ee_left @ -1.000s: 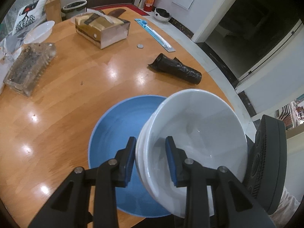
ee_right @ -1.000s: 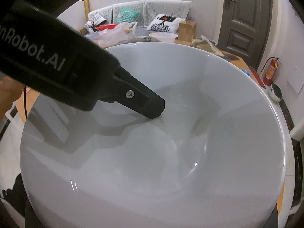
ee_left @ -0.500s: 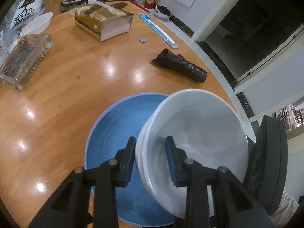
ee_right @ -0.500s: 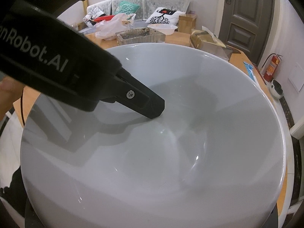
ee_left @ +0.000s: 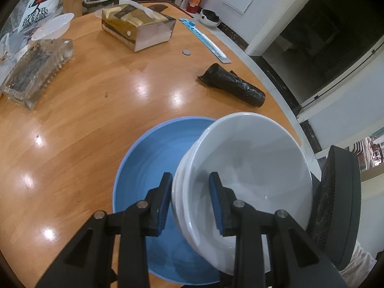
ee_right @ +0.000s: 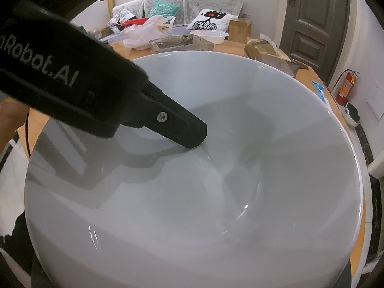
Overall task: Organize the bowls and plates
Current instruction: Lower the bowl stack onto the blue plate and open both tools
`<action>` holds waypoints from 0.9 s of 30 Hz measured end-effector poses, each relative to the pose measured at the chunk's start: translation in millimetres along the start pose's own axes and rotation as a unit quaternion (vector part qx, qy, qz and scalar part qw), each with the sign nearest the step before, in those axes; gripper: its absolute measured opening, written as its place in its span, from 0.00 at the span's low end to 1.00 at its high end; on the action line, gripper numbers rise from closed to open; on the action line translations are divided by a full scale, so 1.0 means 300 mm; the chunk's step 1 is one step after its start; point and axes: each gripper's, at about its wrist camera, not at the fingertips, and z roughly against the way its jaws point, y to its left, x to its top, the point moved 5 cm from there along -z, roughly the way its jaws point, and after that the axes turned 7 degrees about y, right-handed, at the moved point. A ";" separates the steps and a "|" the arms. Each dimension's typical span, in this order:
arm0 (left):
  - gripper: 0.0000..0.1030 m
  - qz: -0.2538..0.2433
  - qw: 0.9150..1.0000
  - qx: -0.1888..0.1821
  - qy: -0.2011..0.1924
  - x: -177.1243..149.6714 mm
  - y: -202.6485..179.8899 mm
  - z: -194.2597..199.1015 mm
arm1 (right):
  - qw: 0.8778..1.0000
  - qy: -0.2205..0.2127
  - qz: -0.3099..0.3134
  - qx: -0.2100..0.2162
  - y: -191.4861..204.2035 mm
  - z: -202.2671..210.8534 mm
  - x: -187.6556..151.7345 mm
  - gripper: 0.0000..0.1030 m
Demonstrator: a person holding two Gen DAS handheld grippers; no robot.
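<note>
Slightly nearer: round wooden table (ee_left: 84,124), door (ee_right: 309,21), perhaps sofa (ee_right: 182,2) behind.

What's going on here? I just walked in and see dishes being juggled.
A person with a claw in each hand is tidying dishes on a wooden table. The left claw is clamped on the rim of a stack of white bowls, one finger inside and one outside, holding it tilted over a blue plate. The right claw's body sits at the stack's far side; its grip can't be seen. The bowls are not yet set down.
</note>
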 end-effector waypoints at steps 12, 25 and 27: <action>0.40 -0.001 1.000 0.023 -0.015 -0.013 -0.020 0.034 | 1.000 0.002 0.004 -0.015 -0.009 0.012 -0.022 0.98; 0.61 -0.020 0.996 0.066 -0.051 -0.052 -0.068 0.147 | 0.999 -0.033 -0.014 -0.019 -0.036 0.125 -0.066 0.99; 0.70 -0.023 0.995 0.075 -0.059 -0.067 -0.077 0.171 | 0.999 -0.041 -0.015 -0.022 -0.038 0.161 -0.078 0.99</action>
